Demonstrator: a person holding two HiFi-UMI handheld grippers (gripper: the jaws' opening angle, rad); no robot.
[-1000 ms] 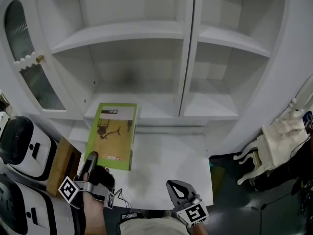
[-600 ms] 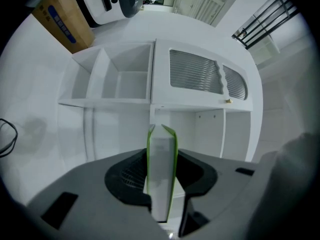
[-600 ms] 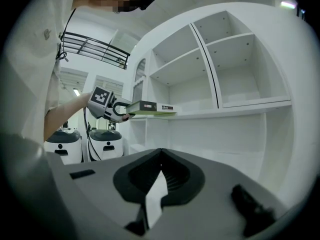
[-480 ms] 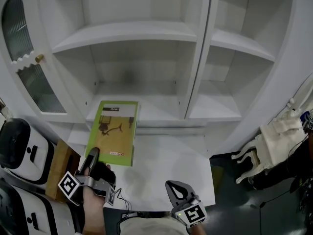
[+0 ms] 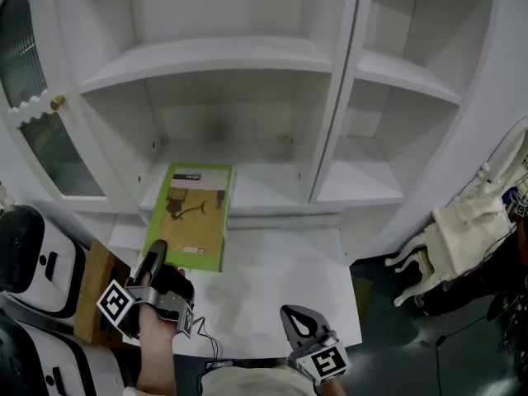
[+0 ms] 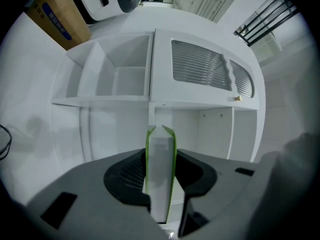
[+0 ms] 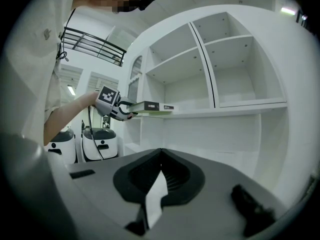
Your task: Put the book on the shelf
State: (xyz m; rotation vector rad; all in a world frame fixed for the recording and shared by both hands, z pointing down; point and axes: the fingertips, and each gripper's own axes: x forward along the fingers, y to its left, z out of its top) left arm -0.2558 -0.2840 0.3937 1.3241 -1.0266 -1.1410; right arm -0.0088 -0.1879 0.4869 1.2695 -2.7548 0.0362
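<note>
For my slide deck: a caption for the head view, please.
Left gripper holds a green book flat at the lower shelf edge; right gripper hangs shut.

Likely a mock-up home room in a lab or test space — a white shelf cabinet (image 5: pixel 342 97) with a glazed arched door (image 5: pixel 33 122) and an ornate white chair (image 5: pixel 454 229), but rounded white machines (image 5: pixel 33 254) and a cardboard box (image 5: pixel 95 287) alongside.

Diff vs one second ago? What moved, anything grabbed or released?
The left gripper has carried the book a little forward, so the book's far end reaches further over the lower left shelf. Nothing was taken or let go: the left gripper stays clamped on the book's near edge. The right gripper stays low near the person's body, shut and empty.
</note>
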